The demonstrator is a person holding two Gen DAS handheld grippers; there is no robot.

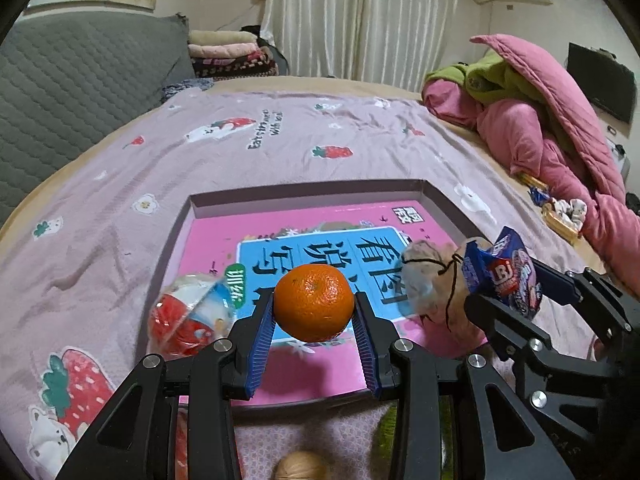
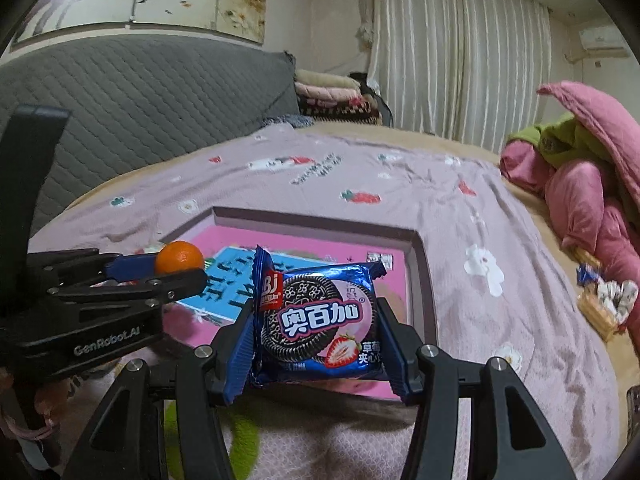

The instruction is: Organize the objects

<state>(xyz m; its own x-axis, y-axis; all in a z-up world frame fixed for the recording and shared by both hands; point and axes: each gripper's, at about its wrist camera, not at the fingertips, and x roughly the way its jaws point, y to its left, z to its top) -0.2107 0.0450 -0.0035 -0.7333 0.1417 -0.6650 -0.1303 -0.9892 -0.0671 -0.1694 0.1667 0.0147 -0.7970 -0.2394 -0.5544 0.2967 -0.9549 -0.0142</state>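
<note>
The room sits under soft, even indoor light, neither harsh nor dim, and the pale pleated curtains [image 1: 352,20] glow only faintly. Shadows stay weak: a soft one pools under the round orange mandarin [image 1: 314,303] on the glossy pink book cover [image 1: 320,364]. Small highlights glint on the shiny blue foil biscuit packet [image 2: 320,322]. Both fisheye views bend the lilac strawberry-print bedsheet [image 1: 132,184] into a dome, with black vignetting in the corners. A clear-wrapped red and white snack [image 1: 188,312] looks smeared, and the sheet's print blurs in the right wrist view
</note>
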